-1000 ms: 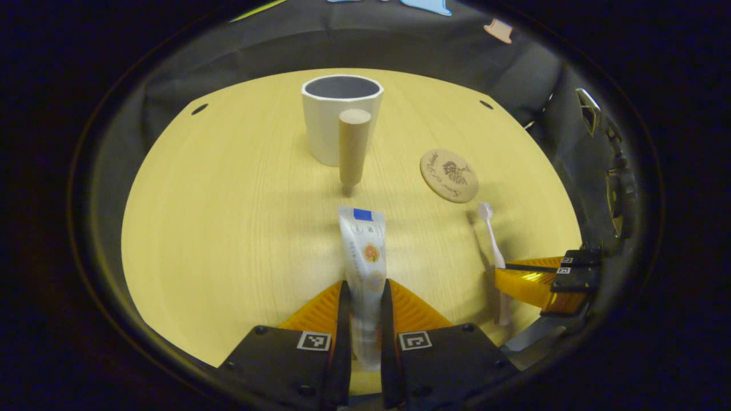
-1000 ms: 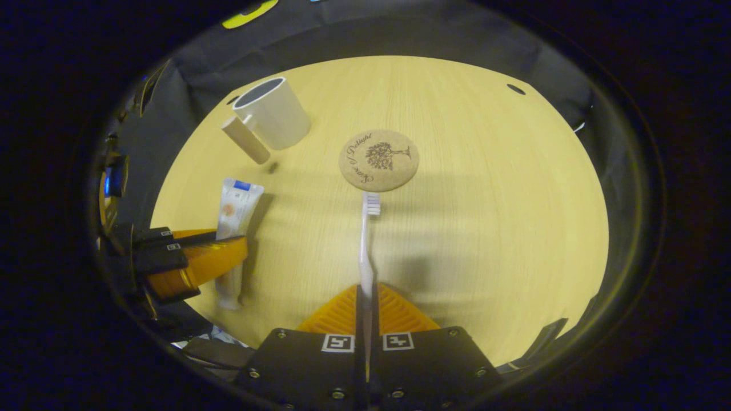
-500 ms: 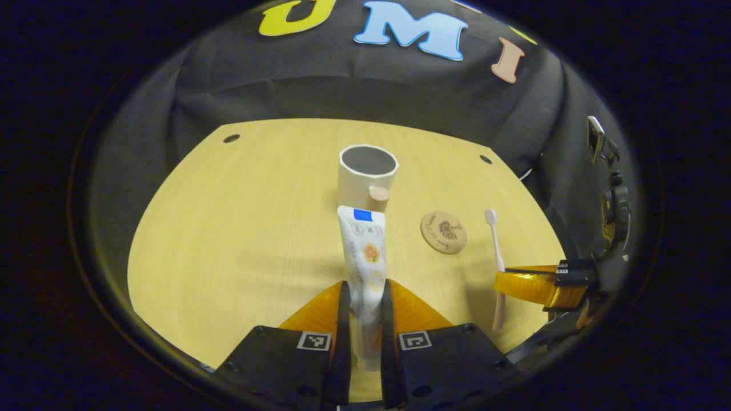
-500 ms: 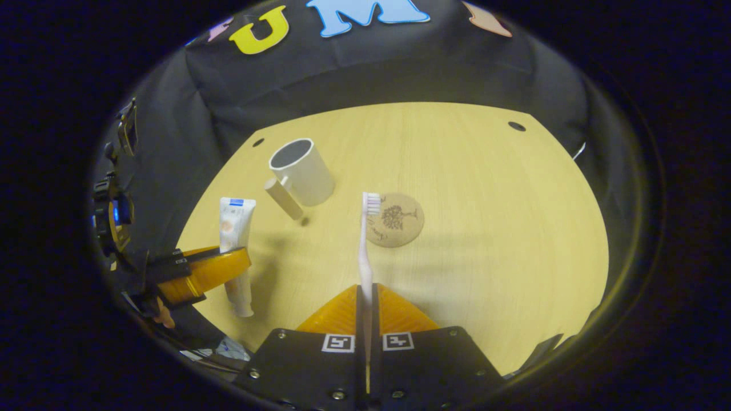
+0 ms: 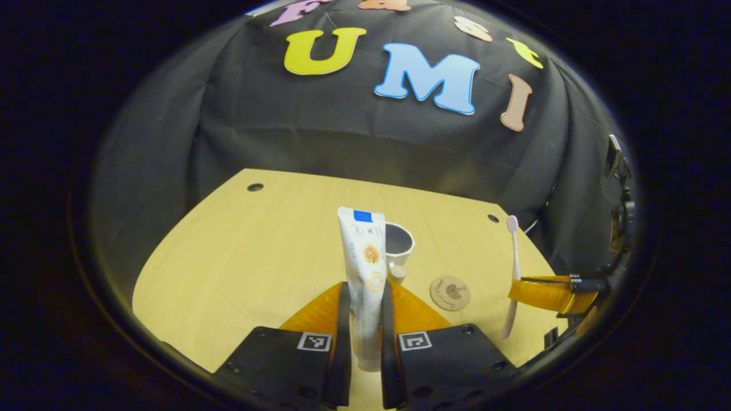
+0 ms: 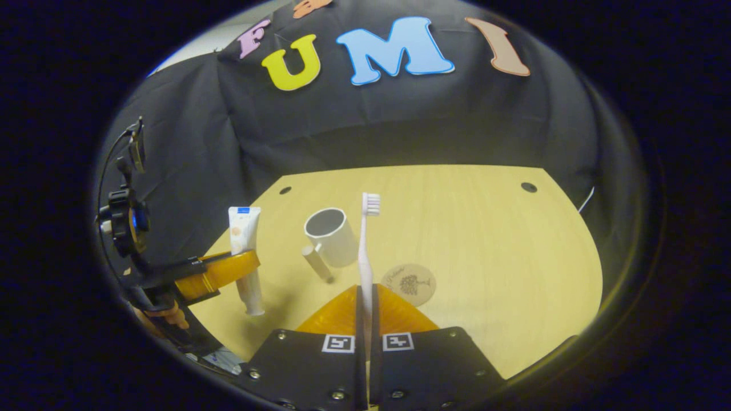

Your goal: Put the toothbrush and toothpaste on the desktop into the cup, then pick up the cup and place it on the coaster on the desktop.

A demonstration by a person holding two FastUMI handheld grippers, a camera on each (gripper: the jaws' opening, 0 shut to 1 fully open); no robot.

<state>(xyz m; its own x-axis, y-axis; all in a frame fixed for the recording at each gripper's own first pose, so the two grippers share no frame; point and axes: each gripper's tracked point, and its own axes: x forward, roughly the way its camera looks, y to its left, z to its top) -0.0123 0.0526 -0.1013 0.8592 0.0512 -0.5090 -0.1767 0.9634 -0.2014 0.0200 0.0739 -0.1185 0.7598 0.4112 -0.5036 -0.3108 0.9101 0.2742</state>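
The toothpaste tube [image 5: 364,268] is clamped upright between the fingers of the left gripper [image 5: 364,331], and the toothbrush [image 6: 365,251] is clamped bristles-up by the right gripper [image 6: 365,319], both held above the desktop [image 6: 485,257]. Nearest beyond them, the round coaster [image 6: 409,283] is seen lying flat just in front of the white cup [image 6: 331,235]. The cup stands upright, its wooden handle [image 6: 317,263] pointing toward the grippers.

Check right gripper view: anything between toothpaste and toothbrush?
Yes: the cup with its wooden handle stands on the desk between toothpaste and toothbrush.

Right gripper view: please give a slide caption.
Right gripper holds toothbrush upright above table, near cup and coaster.
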